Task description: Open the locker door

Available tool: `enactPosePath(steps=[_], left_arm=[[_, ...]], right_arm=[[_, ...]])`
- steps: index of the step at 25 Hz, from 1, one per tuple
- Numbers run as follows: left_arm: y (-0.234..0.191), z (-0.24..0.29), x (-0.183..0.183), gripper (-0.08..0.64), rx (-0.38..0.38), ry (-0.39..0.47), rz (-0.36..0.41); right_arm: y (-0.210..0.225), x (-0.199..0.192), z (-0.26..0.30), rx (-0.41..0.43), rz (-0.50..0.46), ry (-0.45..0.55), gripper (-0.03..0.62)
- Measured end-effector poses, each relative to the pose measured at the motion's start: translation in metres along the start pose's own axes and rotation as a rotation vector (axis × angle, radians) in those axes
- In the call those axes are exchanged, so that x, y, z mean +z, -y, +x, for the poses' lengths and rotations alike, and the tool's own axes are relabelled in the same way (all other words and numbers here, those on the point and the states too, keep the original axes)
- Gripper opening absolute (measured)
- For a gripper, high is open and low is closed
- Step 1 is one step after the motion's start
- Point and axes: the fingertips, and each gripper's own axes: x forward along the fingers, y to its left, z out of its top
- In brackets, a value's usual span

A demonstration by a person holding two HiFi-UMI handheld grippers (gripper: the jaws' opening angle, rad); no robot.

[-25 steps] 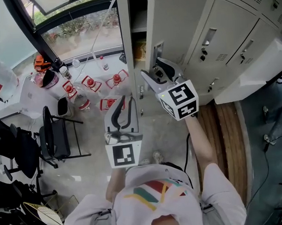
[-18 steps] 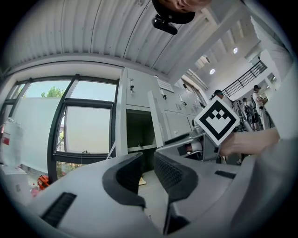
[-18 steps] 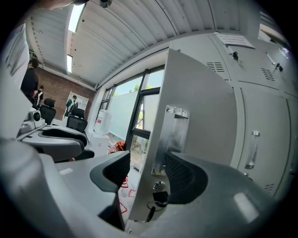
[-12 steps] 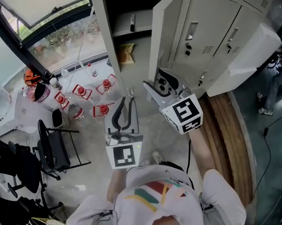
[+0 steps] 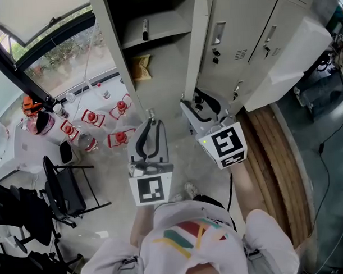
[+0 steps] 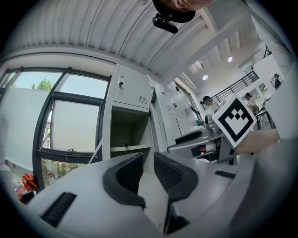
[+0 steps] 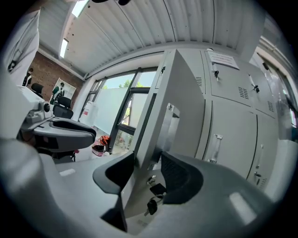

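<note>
The bank of grey lockers (image 5: 258, 40) fills the top of the head view. One compartment (image 5: 157, 61) at its left end is exposed, with a shelf (image 5: 156, 30) inside. Its door (image 5: 197, 43) stands swung well out, edge-on to the person, so by my judgement the opening is mostly done.

The right gripper (image 5: 194, 100) sits at the door's free edge. In the right gripper view the door (image 7: 181, 116) runs up between the jaws, which are closing. A gap shows beside the right-hand pad, so they do not grip it yet. The left gripper (image 5: 151, 124) hangs in front of the open compartment, well clear of the door, with its jaws a little apart and nothing between them.

A key (image 7: 150, 206) dangles from the lock just below the right jaws.

The risks, as I judge them:
- The sheet edge is thin and smooth, so a shallow bite could slip off when pulled.
- Closing low could catch the key.
- Swinging further could knock the door into the neighbouring lockers.
</note>
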Motion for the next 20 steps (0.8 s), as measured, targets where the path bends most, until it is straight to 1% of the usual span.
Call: enactPosePath(steps=[7, 12, 15, 20], left_arm=[[0.011, 0.012, 0.001, 0.061, -0.034, -0.001, -0.007], [0.019, 0.017, 0.001, 0.061, -0.064, 0.001, -0.010], [0.023, 0.021, 0.002, 0.061, -0.081, 0.005, -0.012], [0.033, 0.027, 0.002, 0.061, -0.112, 0.005, -0.017]], right_arm=[[0.019, -0.005, -0.016, -0.058, 0.004, -0.020, 0.175], [0.029, -0.010, -0.032, -0.120, -0.044, -0.035, 0.166], [0.039, -0.015, -0.042, -0.178, -0.042, -0.052, 0.155], [0.063, -0.025, -0.063, -0.306, -0.050, -0.083, 0.127]])
